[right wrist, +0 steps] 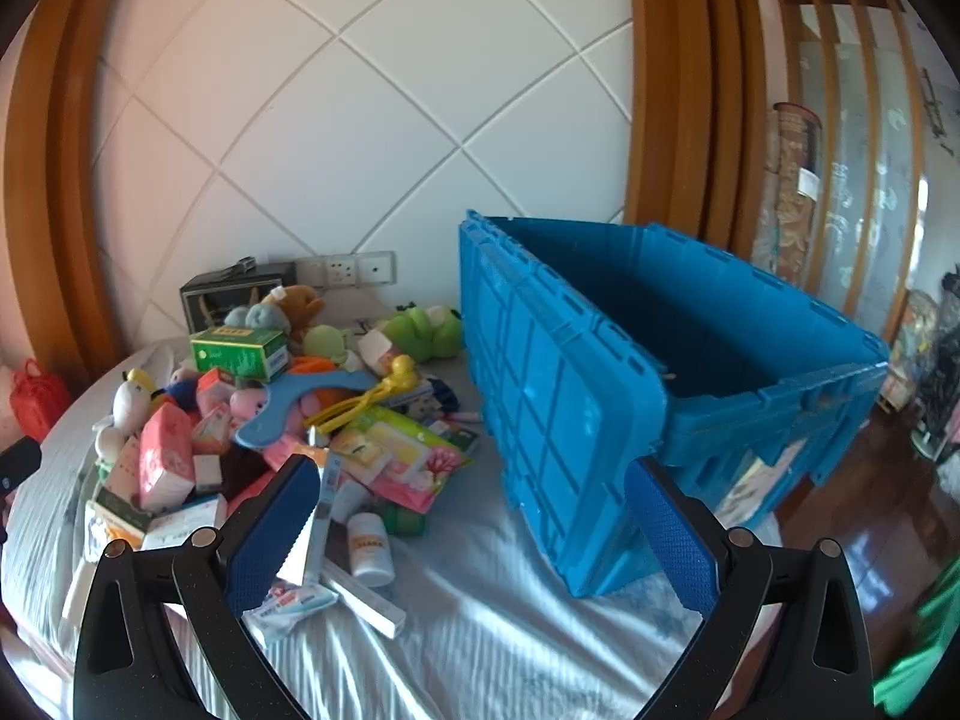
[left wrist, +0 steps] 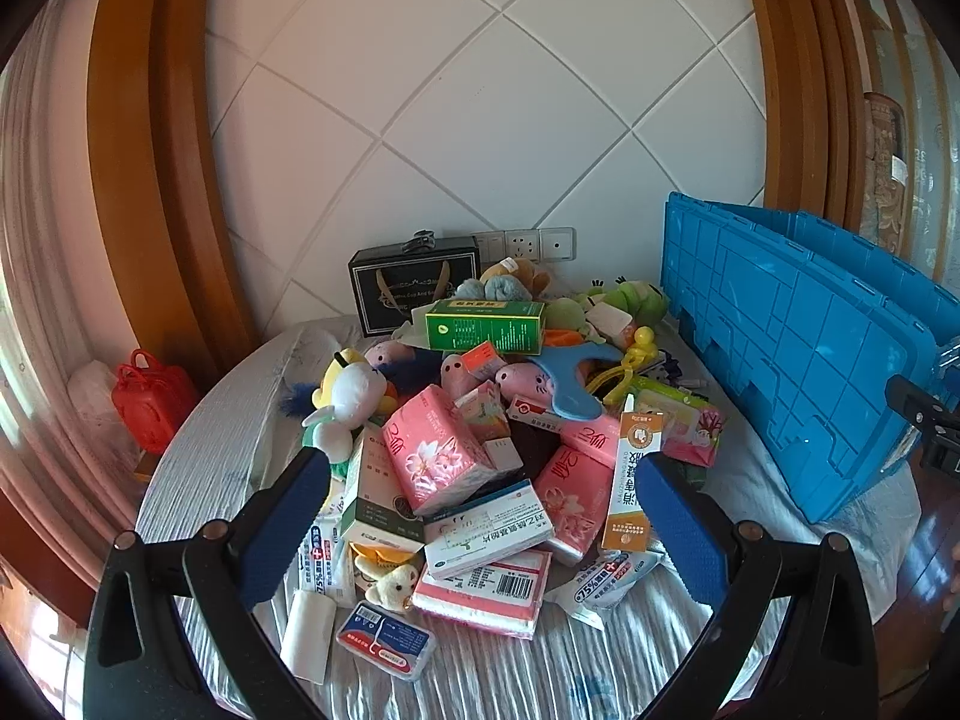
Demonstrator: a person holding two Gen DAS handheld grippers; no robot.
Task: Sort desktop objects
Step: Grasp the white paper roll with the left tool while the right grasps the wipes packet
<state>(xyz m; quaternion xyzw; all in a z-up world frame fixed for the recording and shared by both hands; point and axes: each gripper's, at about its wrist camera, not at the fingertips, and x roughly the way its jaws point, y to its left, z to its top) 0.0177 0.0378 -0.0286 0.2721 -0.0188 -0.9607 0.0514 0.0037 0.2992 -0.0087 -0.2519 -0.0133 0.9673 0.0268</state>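
1. The heap of mixed desktop objects (pink tissue packs, medicine cartons, plush toys) lies unsorted on the white-covered table, left of the bin.
2. The large blue plastic storage bin stands at right, lid flap hanging open; the visible interior shows no sorted items.
3. The left gripper hovers over the near heap, fingers wide, holding nothing.
4. The right gripper is likewise wide and empty.
5. Judgement: sorting not yet begun; everything remains.
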